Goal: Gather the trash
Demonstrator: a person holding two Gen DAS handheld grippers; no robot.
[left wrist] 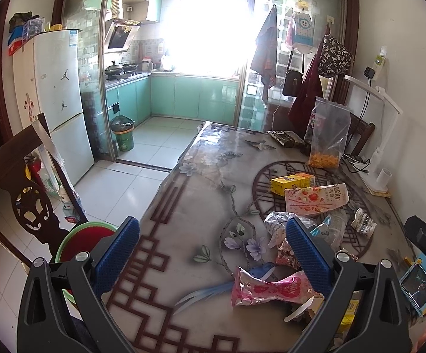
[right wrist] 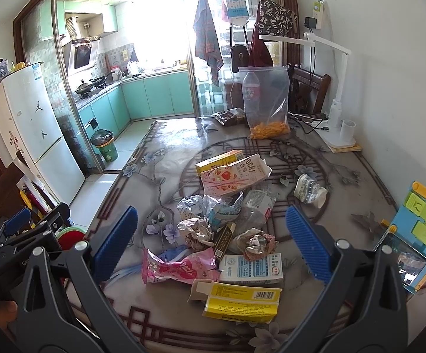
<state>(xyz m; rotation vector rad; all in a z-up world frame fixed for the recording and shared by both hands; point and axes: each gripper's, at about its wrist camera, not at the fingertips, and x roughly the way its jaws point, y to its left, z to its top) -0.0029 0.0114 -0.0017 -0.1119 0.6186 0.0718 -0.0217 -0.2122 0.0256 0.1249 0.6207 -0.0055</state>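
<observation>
A pile of trash lies on the flower-patterned table point(left wrist: 201, 176): a pink Pocky wrapper point(right wrist: 180, 267), a strawberry Pocky box point(right wrist: 233, 176), a flattened yellow box point(right wrist: 242, 300), a white-blue carton point(right wrist: 252, 269), crumpled foil point(right wrist: 196, 231), a crushed plastic bottle point(right wrist: 257, 206) and a squashed paper cup point(right wrist: 310, 189). My right gripper point(right wrist: 211, 211) hangs open over the pile, holding nothing. My left gripper point(left wrist: 213, 223) is open and empty, left of the pile, with the pink wrapper point(left wrist: 269, 289) by its right finger.
A zip bag of orange snacks point(right wrist: 267, 103) and a bottle stand at the table's far end, beside a white desk lamp point(right wrist: 336, 103). A phone on a blue stand point(right wrist: 413, 235) sits at the right edge. A chair point(left wrist: 21, 200) and a green-rimmed red basin point(left wrist: 86, 241) are left; a bin point(left wrist: 123, 133) stands in the kitchen.
</observation>
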